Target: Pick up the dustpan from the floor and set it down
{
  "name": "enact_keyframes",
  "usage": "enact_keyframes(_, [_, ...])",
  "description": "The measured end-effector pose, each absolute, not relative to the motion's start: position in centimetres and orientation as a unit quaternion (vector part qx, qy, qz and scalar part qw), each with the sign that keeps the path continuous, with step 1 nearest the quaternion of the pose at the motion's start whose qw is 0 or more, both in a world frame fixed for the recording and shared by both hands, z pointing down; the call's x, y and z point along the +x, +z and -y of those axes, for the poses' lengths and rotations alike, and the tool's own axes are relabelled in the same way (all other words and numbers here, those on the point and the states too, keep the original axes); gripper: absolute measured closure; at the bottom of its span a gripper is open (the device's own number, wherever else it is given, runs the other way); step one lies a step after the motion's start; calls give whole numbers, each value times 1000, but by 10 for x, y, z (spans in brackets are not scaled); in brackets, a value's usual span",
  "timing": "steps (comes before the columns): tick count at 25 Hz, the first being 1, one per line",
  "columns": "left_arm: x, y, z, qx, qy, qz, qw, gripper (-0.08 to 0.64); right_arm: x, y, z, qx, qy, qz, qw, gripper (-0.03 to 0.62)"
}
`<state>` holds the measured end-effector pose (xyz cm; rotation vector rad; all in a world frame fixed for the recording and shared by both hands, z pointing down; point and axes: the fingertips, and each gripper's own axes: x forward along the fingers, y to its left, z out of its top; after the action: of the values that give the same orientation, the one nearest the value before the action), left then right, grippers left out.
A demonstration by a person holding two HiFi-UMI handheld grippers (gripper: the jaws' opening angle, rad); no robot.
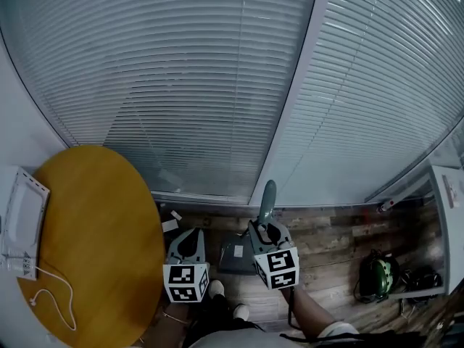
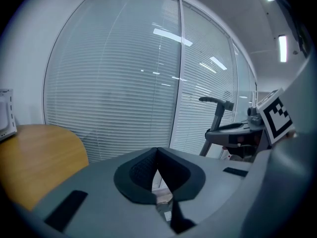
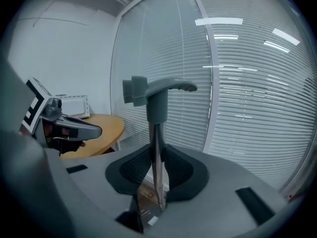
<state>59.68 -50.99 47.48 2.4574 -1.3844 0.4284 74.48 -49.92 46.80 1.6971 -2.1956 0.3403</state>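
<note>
The dustpan is a long-handled one: a grey pan [image 1: 233,256] low over the wooden floor, a thin metal pole and a grey-green grip [image 1: 268,200] on top. My right gripper [image 1: 267,232] is shut on the pole just under the grip. In the right gripper view the pole [image 3: 156,148] stands upright between the pads, with the grip [image 3: 158,89] above them. Whether the pan touches the floor I cannot tell. My left gripper [image 1: 190,239] hangs beside it on the left, shut and empty; its pads [image 2: 148,168] meet at the tips. The left gripper view shows the grip [image 2: 217,101] off to the right.
A round wooden table [image 1: 94,230] stands at the left with a white device [image 1: 22,223] and its cable on it. Closed blinds fill the windows ahead. A green helmet-like object [image 1: 377,274] lies on the floor by a white shelf [image 1: 446,216] at the right. My shoes [image 1: 217,288] are below the grippers.
</note>
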Motion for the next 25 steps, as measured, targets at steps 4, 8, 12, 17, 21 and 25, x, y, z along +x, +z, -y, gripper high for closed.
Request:
enact_keyframes(4, [596,491,512,849,160,479,154,543,739,485,506,590,129,777,179,492])
enact_keyframes(8, [602,508,518,848,170,474,167,543,738,498,520,583,135,781,177,492])
enact_keyframes(12, [609,524,535,850,172,468,170,543,741,517,541,587,134,777,184,492])
enact_keyframes(17, [612,544,565,850,177,467,170,543,737,535,567,588,142,775,183,492])
enact_keyframes(21, [612,561,588,845,172,473,179,543,739,553,584,589,143,772,192,492])
enact_keyframes(25, [612,576,614,843,157,481,185,543,740,575,604,591,147,768,200,492])
